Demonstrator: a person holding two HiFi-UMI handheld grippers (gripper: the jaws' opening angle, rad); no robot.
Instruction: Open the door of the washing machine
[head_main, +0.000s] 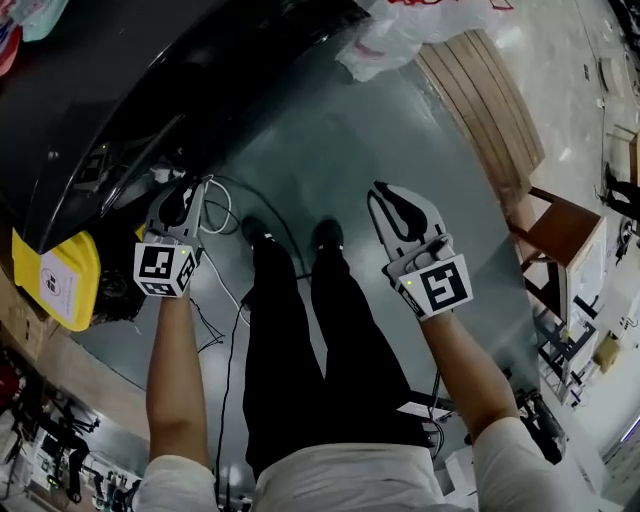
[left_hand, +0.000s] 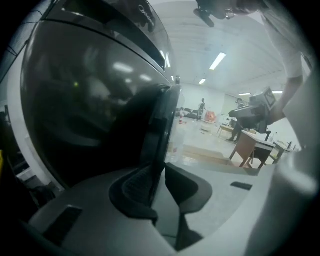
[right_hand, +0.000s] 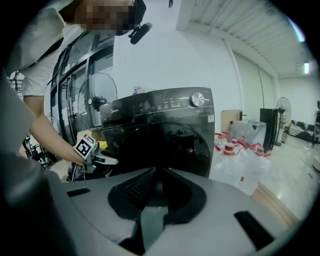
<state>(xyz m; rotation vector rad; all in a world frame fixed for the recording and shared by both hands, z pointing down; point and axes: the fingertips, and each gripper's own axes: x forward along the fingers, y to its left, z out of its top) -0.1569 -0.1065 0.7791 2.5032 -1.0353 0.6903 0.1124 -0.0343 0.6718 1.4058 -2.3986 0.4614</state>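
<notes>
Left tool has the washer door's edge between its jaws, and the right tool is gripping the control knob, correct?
No: the right tool grips nothing; the right gripper view shows its jaws apart and empty, well short of the knob. The left tool does have the door edge between its jaws.

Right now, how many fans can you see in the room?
2. The left fan stands behind the washing machine, by the windows; the right fan stands far off near the wall. Others may be hidden.

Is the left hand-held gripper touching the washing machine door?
Touching. The left gripper view shows the door edge pinched between the pads of the left hand-held gripper, no gap.
</notes>
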